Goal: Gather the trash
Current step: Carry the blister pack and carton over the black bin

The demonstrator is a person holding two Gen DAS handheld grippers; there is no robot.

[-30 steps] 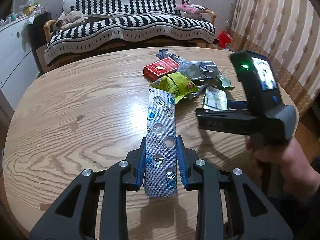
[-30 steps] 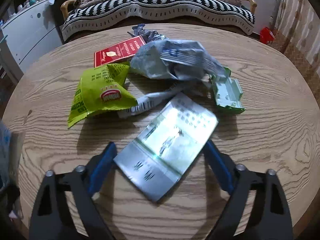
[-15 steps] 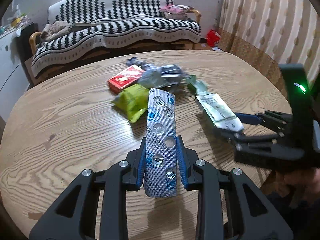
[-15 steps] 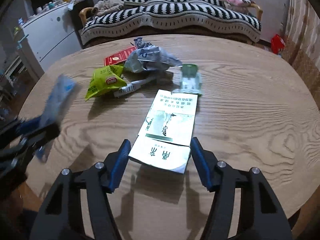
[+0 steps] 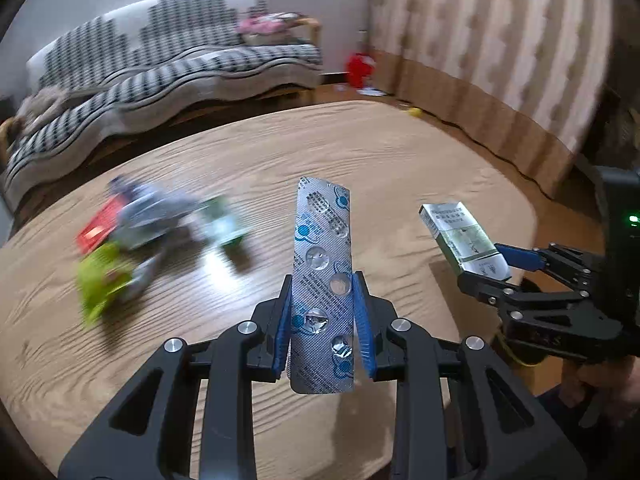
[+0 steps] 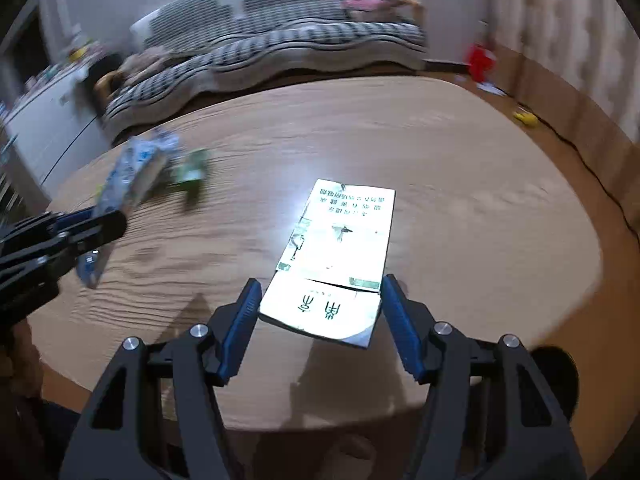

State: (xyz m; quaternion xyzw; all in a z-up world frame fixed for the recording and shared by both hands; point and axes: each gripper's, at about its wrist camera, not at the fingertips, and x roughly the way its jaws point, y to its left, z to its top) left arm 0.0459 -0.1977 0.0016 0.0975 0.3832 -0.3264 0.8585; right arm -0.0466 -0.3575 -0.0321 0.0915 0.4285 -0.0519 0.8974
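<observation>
left gripper [image 5: 323, 322] is pinching a blister pack [image 5: 322, 280] edge-on, blue pads against both long edges, strip pointing forward and up over the table [image 5: 400, 152]. right gripper [image 6: 320, 320] has its jaws set wide but closed onto a flattened carton [image 6: 338, 248]; they've just been closing, and pads now meet both side edges of its near end. both items are lifted clear of the wood, over the near-right part of the table. rest of trash pile [image 5: 132, 248] sits w/ motion blur at far left of the table: red box, green wrapper, grey bag, small green-white pack. handling, in my judgement: blister pack is v. light, thin foil/plastic, semi-stiff lengthwise but bows if squeezed hard across; the grip at the lower third looks adequate. carton is light, creased card, partly torn across near the grip line, so apt to fold or buckle betw. pads and slip; hold is marginal, better taken across the flat faces or nearer the mid-length. neither item fragile. no bin visible in either view. sofa [image 5: 168, 64] and curtain behind, not relevant.
</observation>
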